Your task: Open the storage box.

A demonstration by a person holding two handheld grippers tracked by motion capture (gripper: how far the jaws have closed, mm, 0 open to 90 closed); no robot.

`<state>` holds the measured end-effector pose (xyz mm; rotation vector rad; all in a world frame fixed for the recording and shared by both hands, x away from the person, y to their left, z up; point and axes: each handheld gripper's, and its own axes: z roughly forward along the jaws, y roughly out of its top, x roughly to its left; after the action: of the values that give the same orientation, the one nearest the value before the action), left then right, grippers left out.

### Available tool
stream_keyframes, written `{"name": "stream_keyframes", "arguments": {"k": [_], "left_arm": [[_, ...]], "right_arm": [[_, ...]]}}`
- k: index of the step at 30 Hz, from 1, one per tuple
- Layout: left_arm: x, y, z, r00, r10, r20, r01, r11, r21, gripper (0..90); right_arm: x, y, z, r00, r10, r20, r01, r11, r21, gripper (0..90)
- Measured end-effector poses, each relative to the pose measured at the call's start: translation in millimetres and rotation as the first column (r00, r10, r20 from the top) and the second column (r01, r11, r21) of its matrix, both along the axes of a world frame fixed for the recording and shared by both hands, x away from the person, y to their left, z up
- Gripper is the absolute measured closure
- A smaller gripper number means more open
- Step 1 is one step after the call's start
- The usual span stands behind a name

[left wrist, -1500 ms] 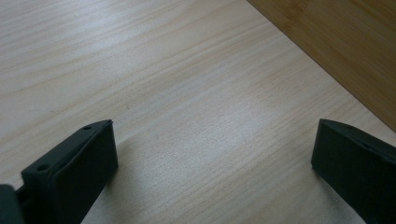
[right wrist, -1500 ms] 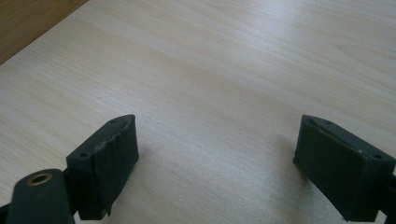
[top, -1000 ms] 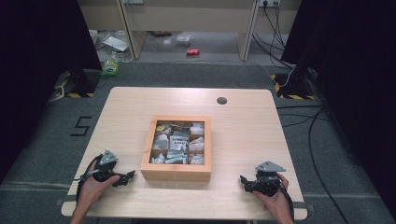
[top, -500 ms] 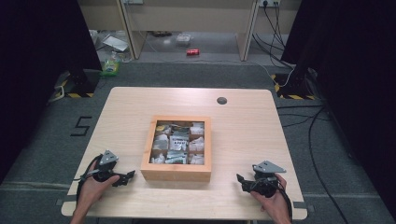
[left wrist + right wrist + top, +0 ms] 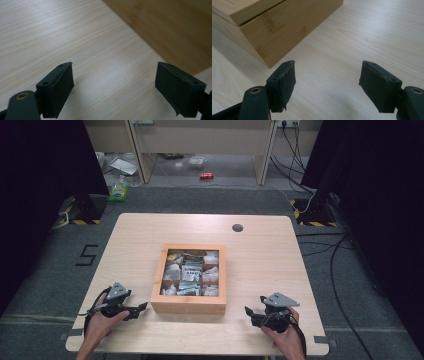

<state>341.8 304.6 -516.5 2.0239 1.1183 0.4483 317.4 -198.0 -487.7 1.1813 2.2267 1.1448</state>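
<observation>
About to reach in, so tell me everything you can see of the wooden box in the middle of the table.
The wooden box is square and low, of light bamboo-like wood, and sits flat at mid-table. Its top shows a grid of compartments holding small pale packets; what they are is too small to tell. The right gripper view shows a seam below its top frame. Nothing touches it but the table; both grippers flank its near corners.
</observation>
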Motion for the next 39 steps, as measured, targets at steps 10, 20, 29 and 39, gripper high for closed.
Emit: {"name": "stream_keyframes", "arguments": {"k": [10, 20, 29, 39], "left_arm": [[-23.8, -7.7, 13.9, 0.9994, -0.022, 0.027, 0.024, 0.9983, -0.054, 15.3], [-34.6, -24.4, 31.4, 0.9935, -0.088, 0.072, 0.095, 0.9900, -0.104, 23.1], [-36.6, -30.5, 36.4, 0.9900, -0.092, 0.107, 0.105, 0.9860, -0.129, 36.5], [-36.2, -43.0, 36.7, 0.9817, -0.134, 0.136, 0.149, 0.9828, -0.109, 51.1]], "right_arm": [[-3.6, 12.0, 8.4, 0.9991, 0.038, 0.019, -0.039, 0.999, 0.022, 31.0], [-6.3, 23.6, 12.4, 0.9970, 0.074, 0.025, -0.075, 0.997, 0.031, 34.0], [-5.6, 32.1, 12.2, 0.9945, 0.103, 0.022, -0.104, 0.993, 0.052, 36.6], [-4.5, 50.9, 13.4, 0.9863, 0.161, 0.035, -0.163, 0.984, 0.069, 42.9]]}}
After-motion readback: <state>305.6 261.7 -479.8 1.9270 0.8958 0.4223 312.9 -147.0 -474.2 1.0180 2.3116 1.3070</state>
